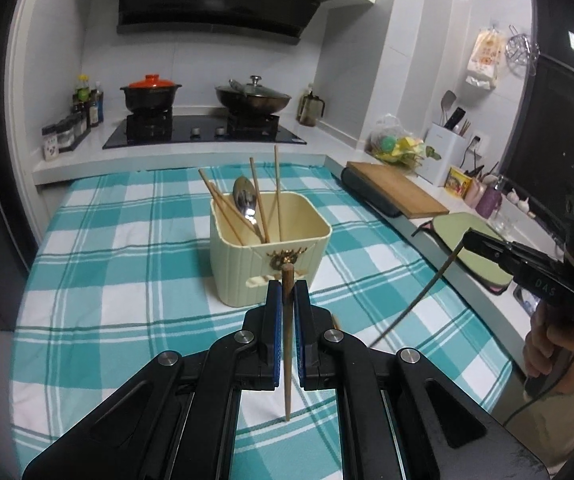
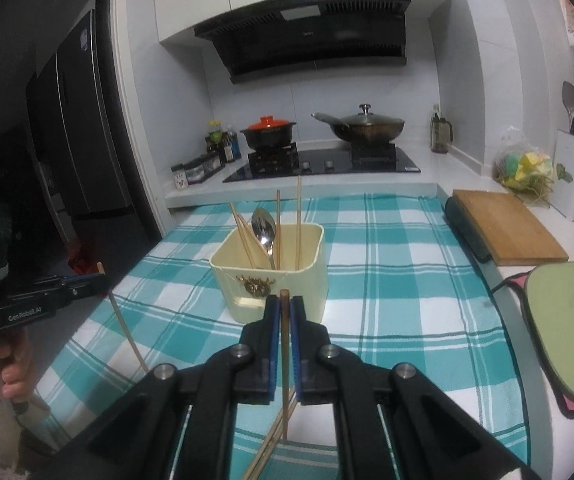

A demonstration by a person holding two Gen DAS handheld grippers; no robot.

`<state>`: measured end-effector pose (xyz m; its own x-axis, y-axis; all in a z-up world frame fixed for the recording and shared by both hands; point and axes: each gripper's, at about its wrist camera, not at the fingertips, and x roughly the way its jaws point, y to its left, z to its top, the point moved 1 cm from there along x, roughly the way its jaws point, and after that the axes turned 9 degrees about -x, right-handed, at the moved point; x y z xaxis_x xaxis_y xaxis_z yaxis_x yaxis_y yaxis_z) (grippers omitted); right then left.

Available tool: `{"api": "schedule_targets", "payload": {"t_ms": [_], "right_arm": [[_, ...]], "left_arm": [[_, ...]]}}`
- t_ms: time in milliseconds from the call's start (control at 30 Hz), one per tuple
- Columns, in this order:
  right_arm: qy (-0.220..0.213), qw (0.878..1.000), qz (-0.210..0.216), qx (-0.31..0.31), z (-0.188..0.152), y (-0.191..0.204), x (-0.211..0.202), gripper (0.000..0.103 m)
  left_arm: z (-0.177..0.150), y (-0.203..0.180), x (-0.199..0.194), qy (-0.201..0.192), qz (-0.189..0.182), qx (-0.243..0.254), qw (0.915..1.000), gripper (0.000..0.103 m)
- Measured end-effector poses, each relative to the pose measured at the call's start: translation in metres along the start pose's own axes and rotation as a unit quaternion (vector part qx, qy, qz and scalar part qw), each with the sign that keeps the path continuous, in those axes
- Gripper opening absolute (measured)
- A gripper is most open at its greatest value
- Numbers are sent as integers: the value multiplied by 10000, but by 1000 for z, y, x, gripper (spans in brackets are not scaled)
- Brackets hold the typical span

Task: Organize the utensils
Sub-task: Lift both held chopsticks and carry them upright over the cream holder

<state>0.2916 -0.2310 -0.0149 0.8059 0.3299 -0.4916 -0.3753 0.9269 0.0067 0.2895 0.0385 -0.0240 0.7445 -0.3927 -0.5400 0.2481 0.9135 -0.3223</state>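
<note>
A cream utensil bin (image 1: 271,256) stands on the teal checked cloth (image 1: 127,240) and holds several chopsticks and a metal spoon (image 1: 245,200). My left gripper (image 1: 287,292) is shut on a brown chopstick (image 1: 287,340), held upright just in front of the bin. My right gripper (image 2: 284,306) is shut on another chopstick (image 2: 284,360), also upright before the bin (image 2: 275,276). Each gripper shows in the other's view: the right at the right edge (image 1: 467,238), the left at the left edge (image 2: 101,278). More loose chopsticks (image 2: 267,452) lie on the cloth under the right gripper.
A wooden cutting board (image 1: 397,188) and a green mat (image 1: 475,248) lie on the counter at right. A stove with a red-lidded pot (image 1: 151,94) and a wok (image 1: 253,98) is behind. A dark fridge (image 2: 67,120) stands left.
</note>
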Motion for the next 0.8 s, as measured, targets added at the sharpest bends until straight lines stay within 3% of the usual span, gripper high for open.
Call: {"api": "schedule_targets", "payload": {"t_ms": [133, 533, 800], "right_arm": [[-268, 9995, -113, -153, 8, 9, -9, 5], [-532, 9980, -207, -260, 25, 15, -19, 5], [-618, 9975, -228, -241, 50, 4, -15, 5]], "left_arm": [[5, 2, -8, -154, 3, -48, 9999, 4], [12, 15, -18, -285, -12, -235, 9993, 4], [52, 19, -39, -629, -107, -297, 9975, 4]]}}
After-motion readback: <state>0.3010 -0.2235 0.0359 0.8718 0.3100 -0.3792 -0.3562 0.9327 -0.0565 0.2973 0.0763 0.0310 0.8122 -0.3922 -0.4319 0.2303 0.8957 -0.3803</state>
